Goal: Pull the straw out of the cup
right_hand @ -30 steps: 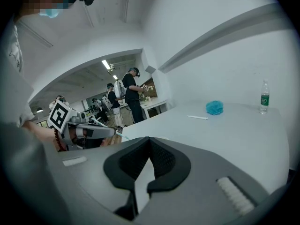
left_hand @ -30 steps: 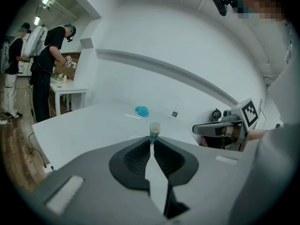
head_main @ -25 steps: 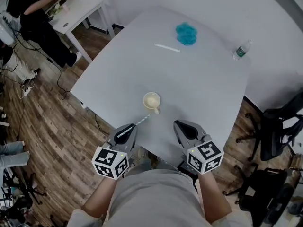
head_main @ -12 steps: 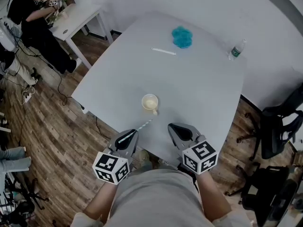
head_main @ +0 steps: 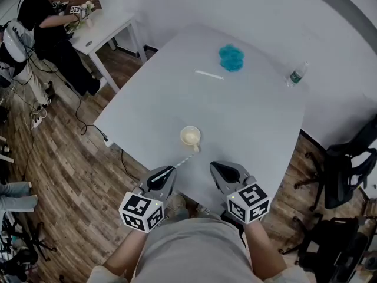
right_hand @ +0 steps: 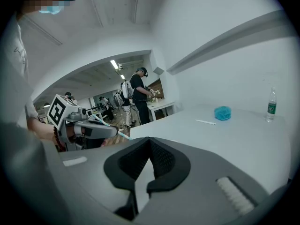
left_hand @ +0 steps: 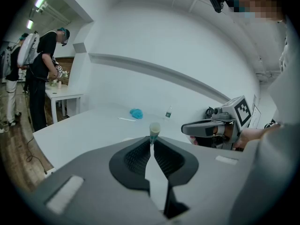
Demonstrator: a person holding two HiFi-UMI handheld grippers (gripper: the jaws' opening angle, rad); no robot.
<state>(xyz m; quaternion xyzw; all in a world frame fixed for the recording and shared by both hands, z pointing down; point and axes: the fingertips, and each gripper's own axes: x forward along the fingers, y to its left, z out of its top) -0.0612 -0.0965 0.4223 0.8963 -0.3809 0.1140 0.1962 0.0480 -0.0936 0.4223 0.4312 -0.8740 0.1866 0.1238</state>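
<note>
A cream cup [head_main: 190, 136] stands upright on the white table [head_main: 247, 111], near its front edge. A thin striped straw [head_main: 181, 161] is outside the cup, its far end just short of the cup's near side. My left gripper [head_main: 168, 171] is shut on the straw's near end. In the left gripper view the straw [left_hand: 151, 143] pokes out between the pads toward the cup [left_hand: 154, 128]. My right gripper [head_main: 217, 167] hovers beside it at the table's edge, shut with nothing in it. In the right gripper view the straw [right_hand: 110, 128] sticks out of the left gripper [right_hand: 115, 131].
A blue crumpled thing [head_main: 231, 58], a white stick [head_main: 208, 75] and a water bottle [head_main: 296, 75] lie at the table's far side. A person [head_main: 41, 22] stands at a small white table [head_main: 103, 28] far left. A black office chair [head_main: 347, 170] is on the right.
The left gripper has risen slightly with the straw still in its jaws. The right gripper has kept its place. The head view has shifted a little.
</note>
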